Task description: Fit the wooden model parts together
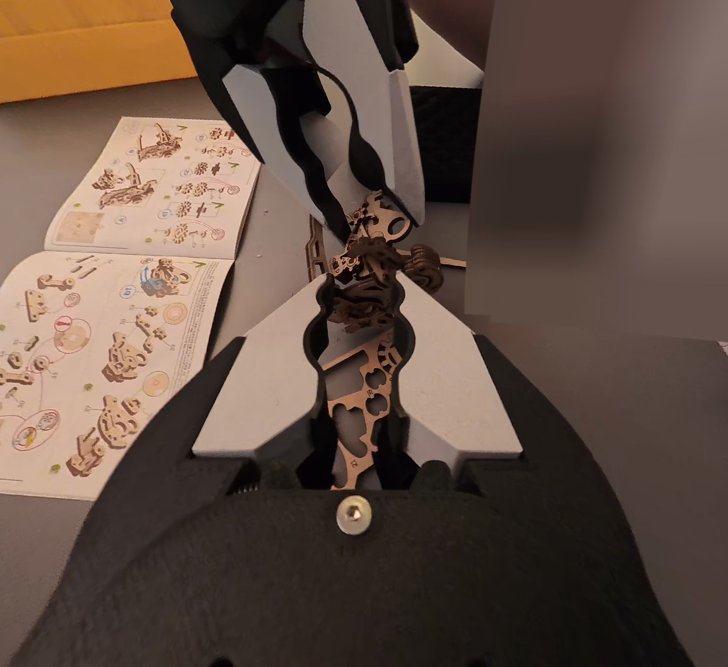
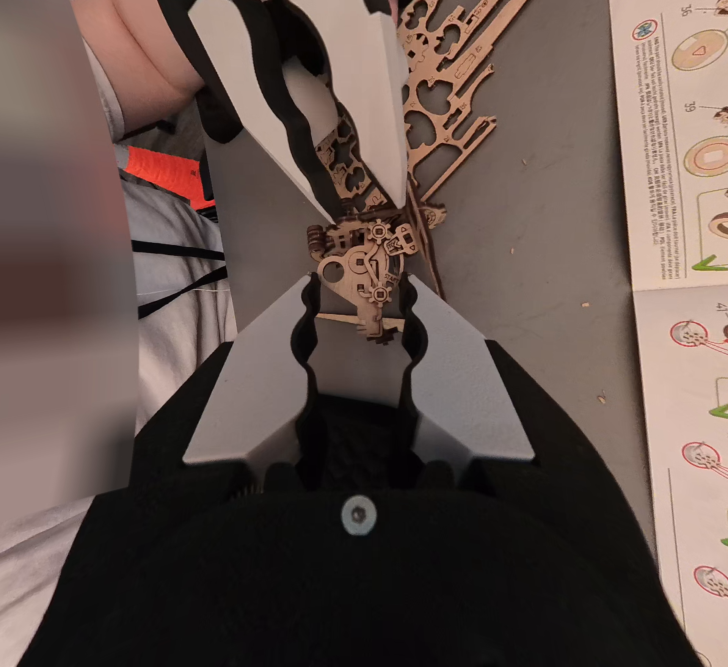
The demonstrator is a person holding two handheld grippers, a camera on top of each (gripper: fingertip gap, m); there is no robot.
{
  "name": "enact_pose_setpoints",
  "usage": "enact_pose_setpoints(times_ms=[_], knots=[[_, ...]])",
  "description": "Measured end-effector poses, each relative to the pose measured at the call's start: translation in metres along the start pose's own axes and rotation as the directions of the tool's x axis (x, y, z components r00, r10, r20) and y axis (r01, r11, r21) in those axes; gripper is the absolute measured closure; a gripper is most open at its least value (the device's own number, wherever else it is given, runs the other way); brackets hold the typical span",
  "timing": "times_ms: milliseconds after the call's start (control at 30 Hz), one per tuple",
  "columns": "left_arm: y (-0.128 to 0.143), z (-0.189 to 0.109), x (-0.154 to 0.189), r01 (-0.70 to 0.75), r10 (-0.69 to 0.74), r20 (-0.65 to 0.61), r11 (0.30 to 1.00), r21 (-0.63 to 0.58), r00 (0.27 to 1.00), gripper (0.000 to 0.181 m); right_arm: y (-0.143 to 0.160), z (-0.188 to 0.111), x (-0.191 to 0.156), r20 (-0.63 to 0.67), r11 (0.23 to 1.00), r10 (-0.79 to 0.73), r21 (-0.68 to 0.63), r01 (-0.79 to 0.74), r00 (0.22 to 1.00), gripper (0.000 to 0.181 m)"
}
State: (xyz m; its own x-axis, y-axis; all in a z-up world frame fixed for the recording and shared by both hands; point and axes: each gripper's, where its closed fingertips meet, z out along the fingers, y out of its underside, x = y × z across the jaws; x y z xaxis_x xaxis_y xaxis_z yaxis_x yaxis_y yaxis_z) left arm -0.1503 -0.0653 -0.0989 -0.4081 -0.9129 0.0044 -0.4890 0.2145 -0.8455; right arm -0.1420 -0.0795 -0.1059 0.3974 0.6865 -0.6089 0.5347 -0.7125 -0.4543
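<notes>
A small wooden model of plates and gears (image 2: pixel 364 268) hangs above the grey table (image 2: pixel 512 293), held between both grippers. My right gripper (image 2: pixel 360 277) is shut on its flat engraved plate, one fingertip on each side edge. My left gripper (image 1: pixel 360 281) is shut on the darker lower body of the same model (image 1: pixel 364 305). In the left wrist view the right gripper (image 1: pixel 380 228) comes down from above and pinches the lighter top plate (image 1: pixel 378 214). In the right wrist view the left gripper (image 2: pixel 366 210) comes in from the top. A stack of small wooden discs (image 1: pixel 423 260) shows beside the model.
A laser-cut wooden part sheet (image 2: pixel 453 77) lies flat on the table under the grippers; it also shows between the left fingers (image 1: pixel 354 392). An open instruction booklet (image 1: pixel 118 293) lies to one side, also in the right wrist view (image 2: pixel 677 214). A yellow box (image 1: pixel 78 17) stands behind. A person's arm (image 2: pixel 149 69) is close. Only a small space, under 4 cm, lies between the two pairs of fingers.
</notes>
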Motion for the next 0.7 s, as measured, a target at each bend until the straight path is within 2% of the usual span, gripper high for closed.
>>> enact_pose_setpoints(times_ms=[167, 400, 533, 700], knots=[[0.001, 0.000, 0.000, 0.034, -0.034, -0.013, 0.999, -0.015, 0.999, 0.155, -0.001, 0.000, 0.000, -0.003, 1.000, 0.008, 0.022, -0.008, 1.000, 0.142], [-0.002, 0.002, 0.008, -0.065, 0.067, 0.040, 0.996, -0.054, 0.997, 0.168, 0.002, 0.000, -0.002, -0.046, 0.998, 0.009, 0.063, -0.006, 0.999, 0.142], [-0.004, 0.004, 0.011, -0.075, 0.079, 0.063, 0.995, -0.061, 0.995, 0.156, 0.003, 0.003, -0.009, -0.060, 0.997, -0.030, 0.067, 0.034, 0.998, 0.142], [-0.003, 0.003, 0.012, -0.055, 0.059, 0.064, 0.996, -0.066, 0.996, 0.161, 0.002, 0.003, -0.009, -0.109, 0.995, -0.058, 0.069, 0.066, 0.992, 0.142]])
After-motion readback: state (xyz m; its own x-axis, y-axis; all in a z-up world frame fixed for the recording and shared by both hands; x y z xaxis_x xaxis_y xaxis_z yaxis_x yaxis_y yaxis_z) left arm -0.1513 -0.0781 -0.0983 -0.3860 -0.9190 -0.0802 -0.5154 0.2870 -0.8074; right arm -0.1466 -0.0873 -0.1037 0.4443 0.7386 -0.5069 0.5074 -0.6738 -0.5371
